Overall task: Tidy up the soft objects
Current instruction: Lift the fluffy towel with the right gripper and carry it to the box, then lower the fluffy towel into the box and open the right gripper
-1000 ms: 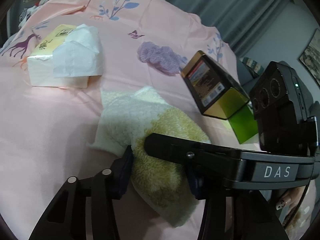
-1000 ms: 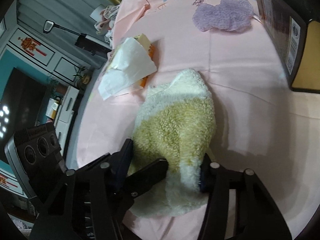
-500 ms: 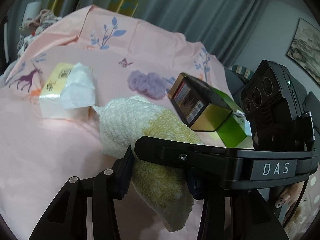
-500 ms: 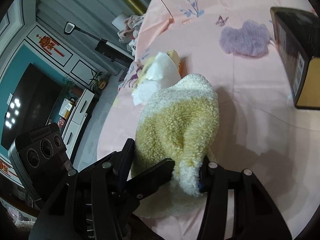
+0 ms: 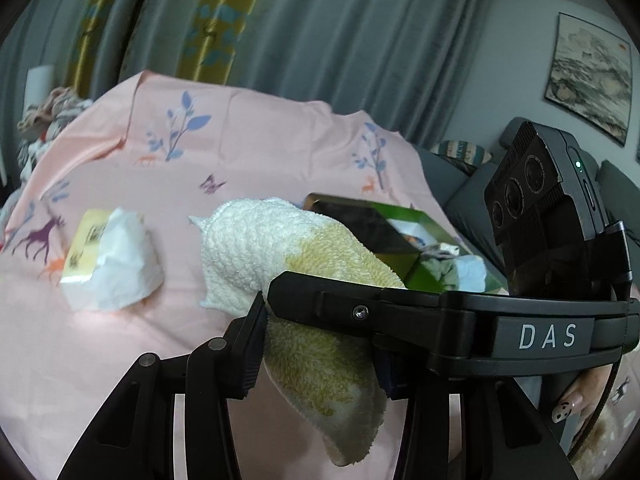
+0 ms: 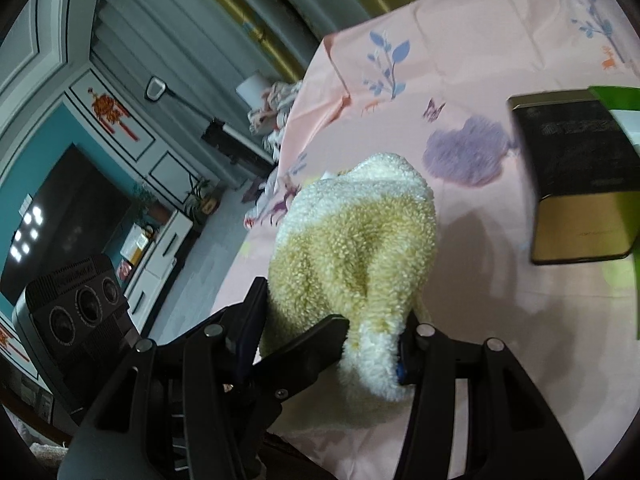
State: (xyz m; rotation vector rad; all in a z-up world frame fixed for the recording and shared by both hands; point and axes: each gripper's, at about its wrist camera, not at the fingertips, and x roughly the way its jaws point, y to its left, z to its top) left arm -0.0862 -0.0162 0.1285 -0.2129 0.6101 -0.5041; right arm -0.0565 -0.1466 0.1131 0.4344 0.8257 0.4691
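Both tools, left [image 5: 320, 344] and right [image 6: 332, 332], pinching fluffy yellow-and-white towel [image 5: 304, 264], lifted clear of pink sheet [image 5: 120, 352]. Lilac fuzzy cloth [image 6: 466, 156] untouched; open dark green-lined box [image 6: 576, 184] likely destination.

The left gripper [image 5: 320, 344] pinches a yellow-and-white fluffy towel [image 5: 304, 280] above the pink bedsheet [image 5: 120, 352], the right gripper [image 5: 400, 312] crossing it. A tissue pack [image 5: 108, 260] lies toward the sheet's left edge.
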